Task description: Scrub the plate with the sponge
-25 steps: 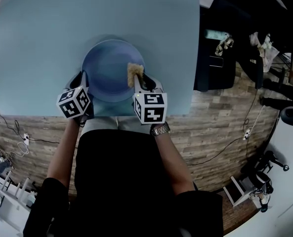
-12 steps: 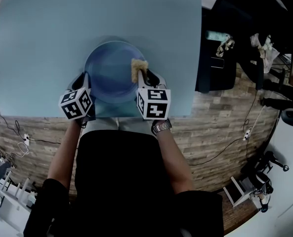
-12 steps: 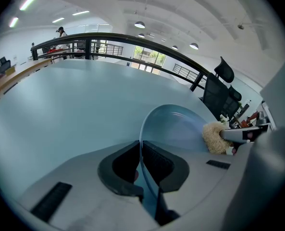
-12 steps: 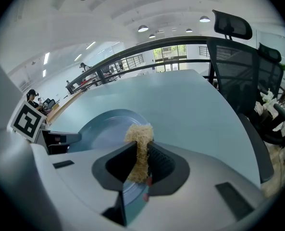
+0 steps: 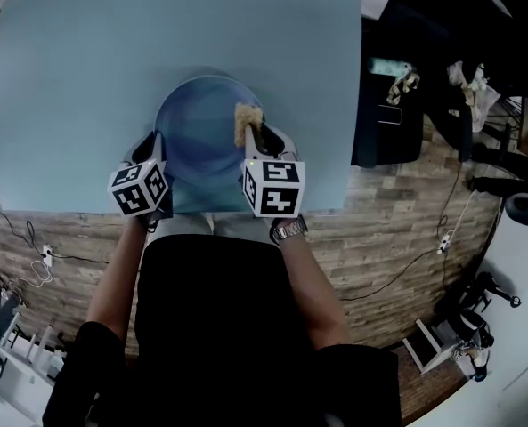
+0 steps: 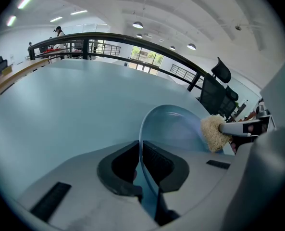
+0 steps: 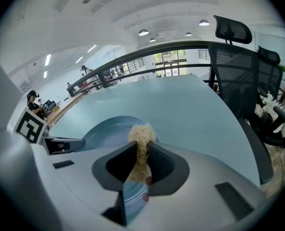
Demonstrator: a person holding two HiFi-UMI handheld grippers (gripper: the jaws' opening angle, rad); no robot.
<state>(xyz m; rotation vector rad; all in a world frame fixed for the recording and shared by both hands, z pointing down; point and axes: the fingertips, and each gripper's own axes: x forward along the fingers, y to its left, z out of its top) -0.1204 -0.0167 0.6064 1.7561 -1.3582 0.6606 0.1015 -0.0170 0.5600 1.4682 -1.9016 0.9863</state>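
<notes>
1. Since a second ago, your right gripper [image 5: 264, 139] has carried the sponge [image 5: 248, 121] a little up and to the right. Over the last half second it has hardly shifted.
2. You have the tan, fibrous sponge pinched between the right gripper's jaws. Its tuft sticks out past the tips over the right part of the plate [image 5: 201, 127]. Whether it presses on the dish, I cannot tell.
3. Your left gripper [image 6: 140, 150] has its jaws clamped on the near left rim of the plate, the thin edge running between the two pads.
4. The round blue plate lies on the table [image 5: 112, 52] close to the edge nearest you, between your two grippers.
5. The table top is a plain pale blue, smooth and matt, with nothing else on the part you can see.
6. On your right wrist, just behind the marker cube, sits a wristwatch [image 5: 288, 231].
7. Under the table's near edge lies a floor [image 5: 397, 229] of wood-look planks, with cables [image 5: 32, 238] trailing across it to your left.
8. A black office chair [image 7: 238, 57] stands at the table's right side.
9. Beyond the far edge runs a dark railing [image 6: 108, 37], and round ceiling lights [image 6: 137, 25] hang in a white, bright hall.
</notes>
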